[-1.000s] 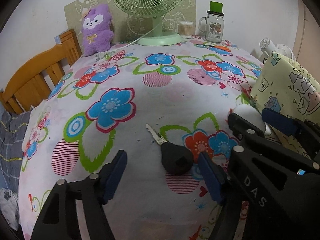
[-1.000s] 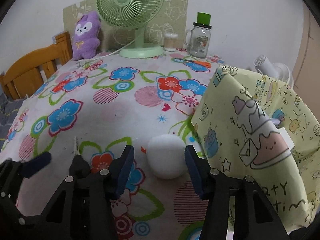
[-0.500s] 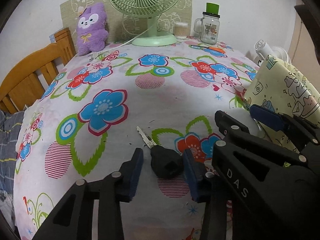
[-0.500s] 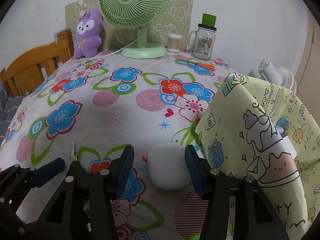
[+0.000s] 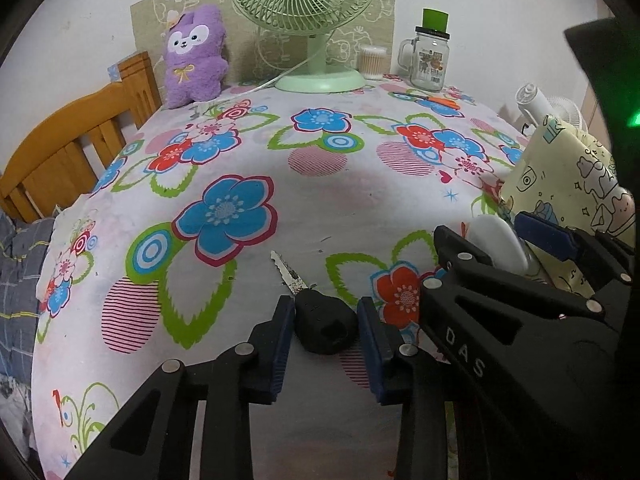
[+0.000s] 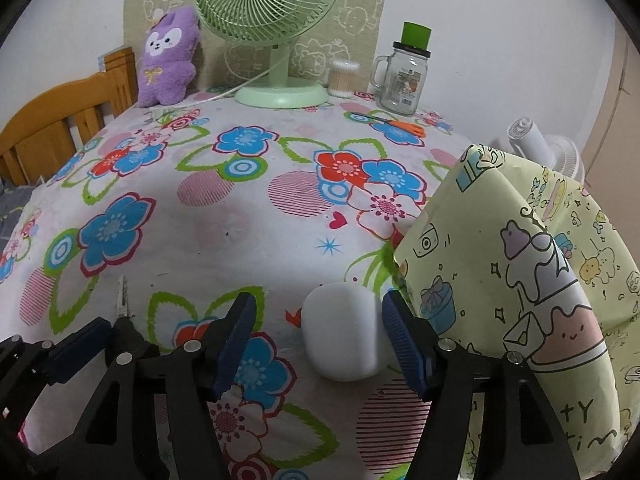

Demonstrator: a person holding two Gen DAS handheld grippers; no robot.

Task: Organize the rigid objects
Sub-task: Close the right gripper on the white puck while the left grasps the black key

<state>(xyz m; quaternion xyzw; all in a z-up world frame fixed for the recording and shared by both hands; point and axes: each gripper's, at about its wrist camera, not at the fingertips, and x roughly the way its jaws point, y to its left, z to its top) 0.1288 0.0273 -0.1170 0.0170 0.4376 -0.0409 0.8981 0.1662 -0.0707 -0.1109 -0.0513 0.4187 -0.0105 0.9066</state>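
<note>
Flowered cloth in white, blue, red and green (image 5: 320,200) covers the table we work on, and near its front edge lies a key with a black plastic head and a toothed metal blade (image 5: 324,322), blade pointing away from us. Our left gripper (image 5: 324,332) brackets that black head: the blue pads (image 5: 280,344) sit just beside it on either side, nearly closed, though we cannot tell whether they touch it. To the right, a smooth white rounded case (image 6: 340,338) rests flat on the cloth between the spread jaws of our right gripper (image 6: 316,340), its right pad close to the case and its left pad apart from it. Just right of the case stands a pale yellow cartoon-printed bag (image 6: 520,280). At the far edge we see a green desk fan (image 6: 272,20), a purple plush toy (image 6: 168,60), a glass mug jar with a green lid (image 6: 404,76) and orange-handled scissors (image 6: 400,126).
</note>
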